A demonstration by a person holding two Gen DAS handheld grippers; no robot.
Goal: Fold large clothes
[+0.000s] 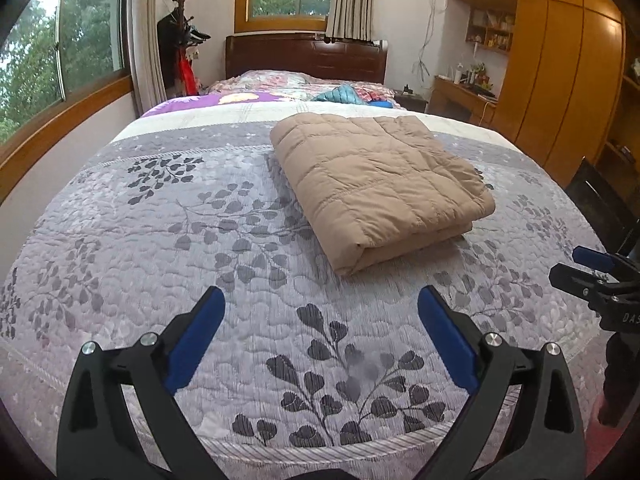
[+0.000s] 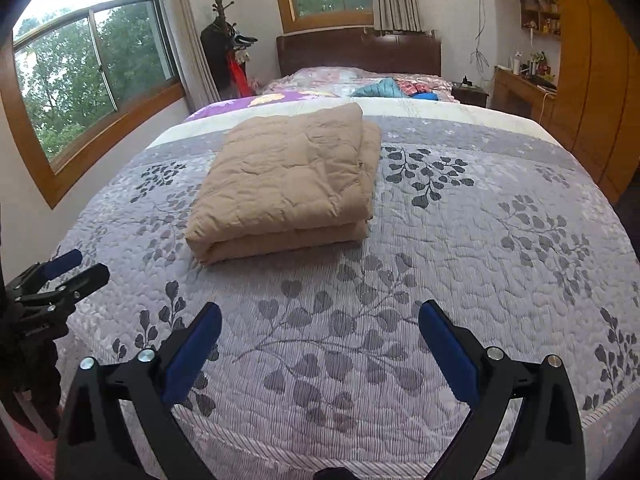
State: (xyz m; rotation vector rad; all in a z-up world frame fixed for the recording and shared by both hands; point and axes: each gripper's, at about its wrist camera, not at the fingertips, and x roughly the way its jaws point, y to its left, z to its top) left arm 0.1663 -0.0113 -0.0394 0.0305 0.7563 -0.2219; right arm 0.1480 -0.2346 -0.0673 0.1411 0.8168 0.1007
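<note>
A tan quilted garment [image 1: 376, 184] lies folded into a thick rectangular bundle on the grey leaf-patterned bedspread [image 1: 200, 240], also seen in the right wrist view as the tan bundle [image 2: 288, 184]. My left gripper [image 1: 320, 300] hangs open over the bed's near end, well short of the bundle, nothing between its blue pads. My right gripper [image 2: 320, 316] is open too, over the bedspread [image 2: 480, 240] near the foot of the bed, holding nothing. Each gripper shows at the edge of the other's view: the right gripper [image 1: 592, 268] and the left gripper [image 2: 68, 272].
More clothes, teal and blue [image 1: 348, 95], lie near the pillows by the dark headboard [image 1: 306, 56]. A coat stand [image 2: 224, 48] is at the far left corner under the window. Wooden wardrobes [image 1: 560, 80] and a desk [image 1: 464, 100] line the right side.
</note>
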